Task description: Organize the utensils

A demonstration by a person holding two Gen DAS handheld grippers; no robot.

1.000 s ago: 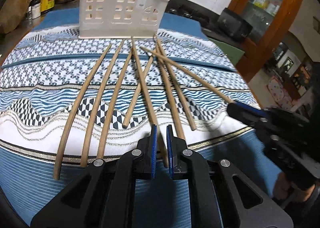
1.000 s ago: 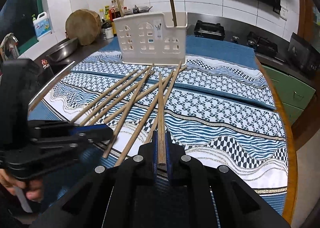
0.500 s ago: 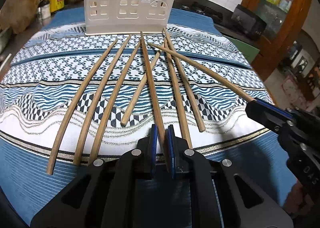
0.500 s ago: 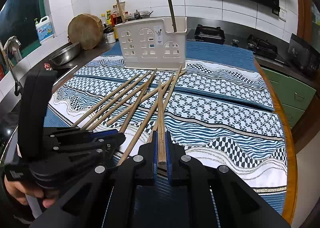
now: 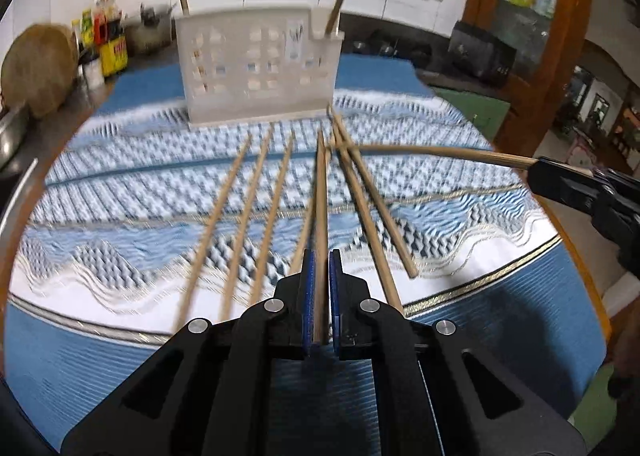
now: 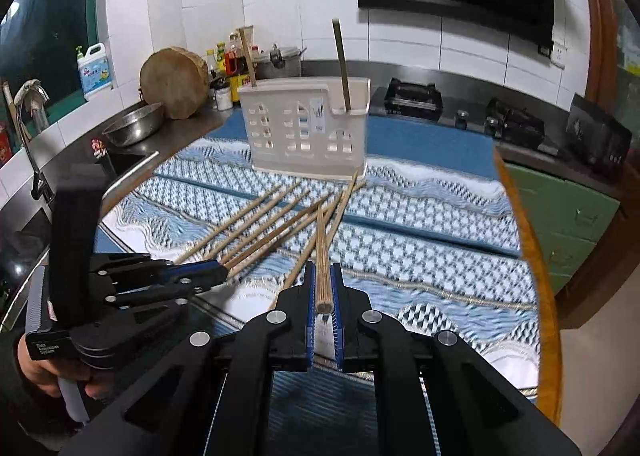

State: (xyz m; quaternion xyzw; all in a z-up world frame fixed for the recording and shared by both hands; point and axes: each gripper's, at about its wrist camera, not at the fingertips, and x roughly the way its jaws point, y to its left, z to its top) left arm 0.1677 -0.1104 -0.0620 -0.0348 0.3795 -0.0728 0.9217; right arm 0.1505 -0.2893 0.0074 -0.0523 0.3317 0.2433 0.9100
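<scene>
Several wooden chopsticks lie fanned on the patterned cloth before a white utensil holder that has two sticks standing in it. My left gripper is shut on one chopstick, lifted off the cloth and pointing at the holder. My right gripper is shut on another chopstick, also raised; in the left wrist view this stick runs in from the right. The holder also shows in the right wrist view.
A patterned blue and white cloth covers the round table. Behind it a counter carries a metal bowl, a round wooden block, bottles and a gas stove. A sink tap stands at the left.
Both grippers have risen, each lifting its chopstick off the cloth. The left gripper closed on its stick after moving forward over it.
</scene>
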